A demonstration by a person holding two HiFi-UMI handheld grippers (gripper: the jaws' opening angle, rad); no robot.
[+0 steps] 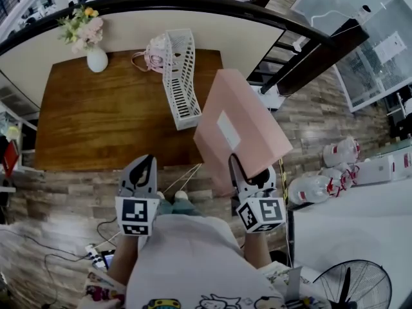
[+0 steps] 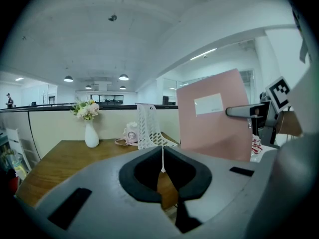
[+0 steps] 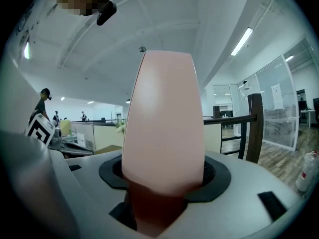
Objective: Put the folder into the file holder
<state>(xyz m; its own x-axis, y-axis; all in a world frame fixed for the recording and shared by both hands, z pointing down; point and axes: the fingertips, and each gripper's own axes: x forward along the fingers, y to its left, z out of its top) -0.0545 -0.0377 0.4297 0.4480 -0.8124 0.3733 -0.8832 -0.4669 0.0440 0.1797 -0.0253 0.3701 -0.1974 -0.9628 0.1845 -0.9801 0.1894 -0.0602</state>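
Note:
A pink folder with a white label hangs in the air off the table's right edge, tilted, and my right gripper is shut on its near lower edge. In the right gripper view the folder rises edge-on from between the jaws and fills the middle. The white mesh file holder stands upright at the back right of the wooden table, just left of the folder. My left gripper is held at the table's near edge, shut and holding nothing. From the left gripper view the file holder stands ahead and the folder to the right.
A white vase of flowers and a small pink object sit along the table's back edge. A dark curved railing runs behind. Plastic bottles lie on the floor at right, beside a white table and a fan.

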